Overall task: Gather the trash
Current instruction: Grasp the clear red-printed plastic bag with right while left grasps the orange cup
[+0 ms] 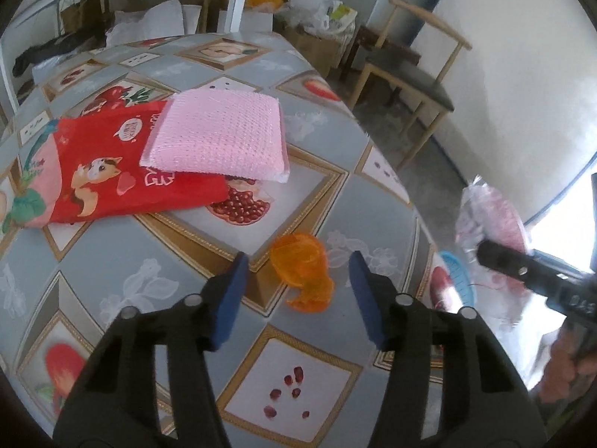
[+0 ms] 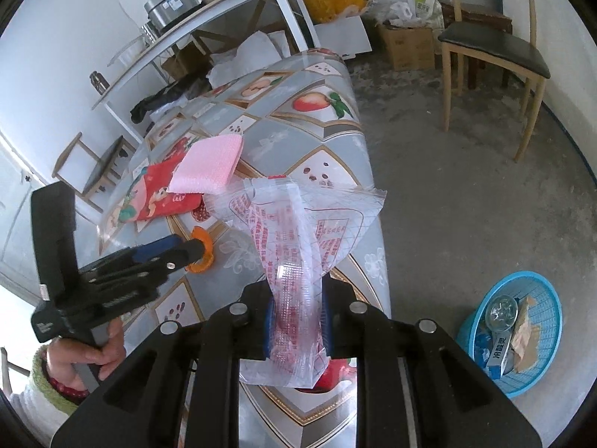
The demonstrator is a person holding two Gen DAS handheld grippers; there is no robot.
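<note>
My left gripper (image 1: pixel 298 272) is open, its blue pads either side of a crumpled orange wrapper (image 1: pixel 303 274) lying on the table; it also shows in the right wrist view (image 2: pixel 186 248), over the wrapper (image 2: pixel 203 257). My right gripper (image 2: pixel 296 321) is shut on a clear plastic bag with red print (image 2: pixel 298 231), held up above the table's right edge; the bag shows blurred in the left wrist view (image 1: pixel 488 220). A blue trash basket (image 2: pixel 530 336) with several scraps in it stands on the floor to the right.
A red snack bag (image 1: pixel 112 171) and a pink bubble-wrap pad (image 1: pixel 220 134) lie on the patterned table (image 1: pixel 156 280). A wooden chair (image 2: pixel 492 48) and cardboard boxes (image 2: pixel 406 44) stand beyond. A white shelf (image 2: pixel 194 33) is at the back.
</note>
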